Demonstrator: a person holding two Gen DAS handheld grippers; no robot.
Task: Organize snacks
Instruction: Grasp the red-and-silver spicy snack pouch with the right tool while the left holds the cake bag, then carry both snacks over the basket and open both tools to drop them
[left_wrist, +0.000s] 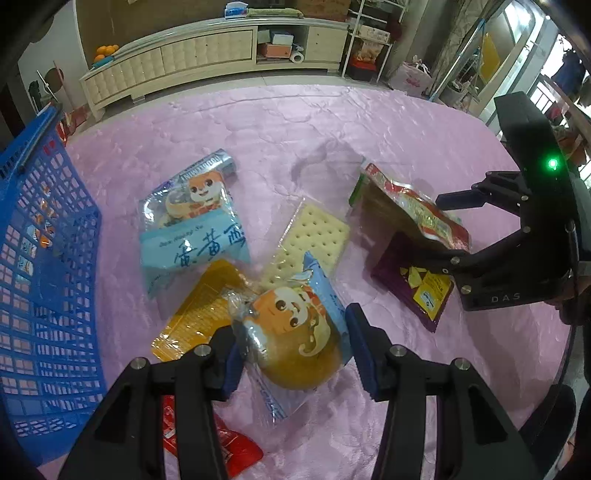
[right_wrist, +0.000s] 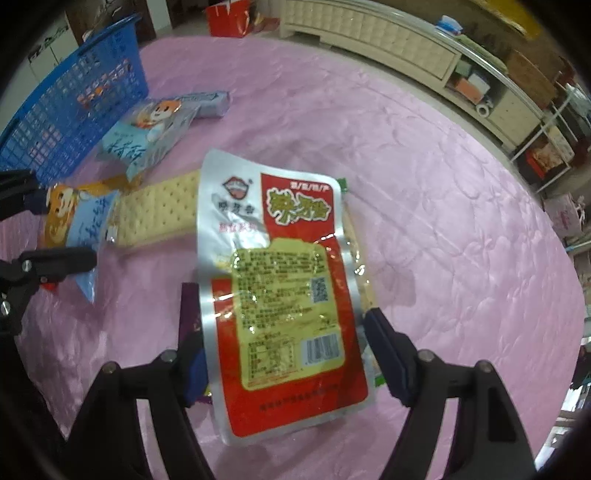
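My left gripper (left_wrist: 295, 347) is open with its fingers on either side of a clear-and-blue cake pack with a cartoon face (left_wrist: 295, 332), lying on the pink cloth. My right gripper (right_wrist: 284, 339) is open around a red-and-silver snack pouch (right_wrist: 280, 280); it also shows in the left wrist view (left_wrist: 417, 210), tilted over a purple packet (left_wrist: 413, 284). A cracker pack (left_wrist: 314, 236), a second blue cake pack (left_wrist: 192, 229), a yellow packet (left_wrist: 199, 310) and a red packet (left_wrist: 236, 446) lie around. A blue basket (left_wrist: 40, 280) stands at the left.
The table carries a pink quilted cloth (left_wrist: 332, 122). A cream sideboard (left_wrist: 207, 51) stands beyond the far edge, with shelves and bags to the right. The basket also shows at the upper left of the right wrist view (right_wrist: 74, 103).
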